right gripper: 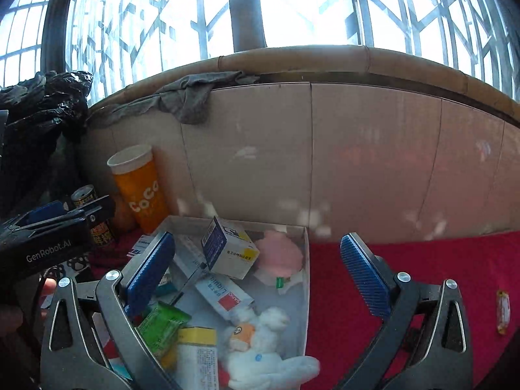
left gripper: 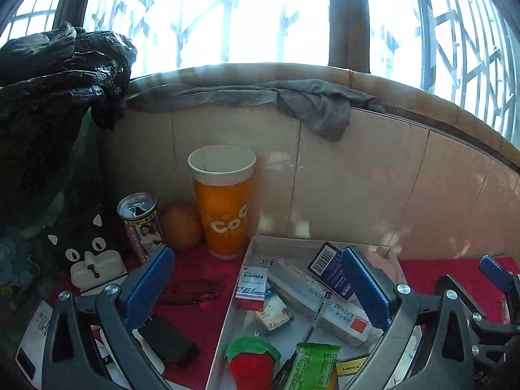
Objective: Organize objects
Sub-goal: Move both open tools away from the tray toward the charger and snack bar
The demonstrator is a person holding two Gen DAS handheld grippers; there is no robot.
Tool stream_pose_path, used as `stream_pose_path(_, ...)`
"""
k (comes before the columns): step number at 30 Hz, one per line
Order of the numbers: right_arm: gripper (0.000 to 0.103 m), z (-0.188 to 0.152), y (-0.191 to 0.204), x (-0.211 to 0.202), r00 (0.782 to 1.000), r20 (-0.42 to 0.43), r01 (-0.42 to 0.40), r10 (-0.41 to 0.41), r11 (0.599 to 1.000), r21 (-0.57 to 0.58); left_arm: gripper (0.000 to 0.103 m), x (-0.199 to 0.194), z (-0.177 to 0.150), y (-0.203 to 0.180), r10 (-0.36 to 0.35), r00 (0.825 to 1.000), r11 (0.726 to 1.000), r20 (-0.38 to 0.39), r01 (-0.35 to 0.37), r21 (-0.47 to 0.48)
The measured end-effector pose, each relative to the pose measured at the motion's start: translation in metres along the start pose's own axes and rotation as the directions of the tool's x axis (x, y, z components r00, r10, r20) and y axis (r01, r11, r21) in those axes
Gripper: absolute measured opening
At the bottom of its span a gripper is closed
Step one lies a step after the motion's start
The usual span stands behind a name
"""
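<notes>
A white cardboard box (left gripper: 250, 253) (right gripper: 305, 243) on the red cloth holds several things: medicine cartons, a dark blue carton (left gripper: 328, 268) (right gripper: 227, 247), a green packet (left gripper: 313, 367) (right gripper: 162, 325), a red strawberry toy (left gripper: 252, 362), a white plush (right gripper: 266, 354) and a pink plush (right gripper: 279, 253). My left gripper (left gripper: 256, 289) is open and empty over the box's left side. My right gripper (right gripper: 258, 276) is open and empty over the box's right wall.
An orange CoCo paper cup (left gripper: 224, 201) (right gripper: 139, 188), an orange fruit (left gripper: 182, 227), a drink can (left gripper: 139, 224), a black cat figure (left gripper: 87, 253), red glasses (left gripper: 191, 291) and a black case (left gripper: 169, 339) lie left of the box. A small wrapped snack (right gripper: 502, 312) lies at the right. A tiled wall stands behind.
</notes>
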State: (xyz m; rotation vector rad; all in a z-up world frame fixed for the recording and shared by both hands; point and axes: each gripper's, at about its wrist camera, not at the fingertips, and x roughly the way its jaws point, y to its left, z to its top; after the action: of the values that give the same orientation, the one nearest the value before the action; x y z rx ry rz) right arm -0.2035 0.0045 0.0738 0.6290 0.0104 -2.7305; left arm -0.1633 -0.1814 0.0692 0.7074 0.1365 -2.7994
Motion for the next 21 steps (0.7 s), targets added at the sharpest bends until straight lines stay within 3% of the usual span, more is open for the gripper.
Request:
stream_pose_path(10,0.103,-0.005,-0.003,-0.028,0.999,0.036,0.013,-0.013,1.000,-0.014,0.103,-0.028,0.002,-0.019,-0.028,0.999,0.999,0.041,0.027,0.028)
stream_pose_path(21,0.103,-0.018,-0.050,-0.051,0.996,0.037,0.082,-0.083,0.995,0.051,0.103,-0.039,-0.012,-0.067,-0.070,0.998,0.991,0.012,0.068,0.113)
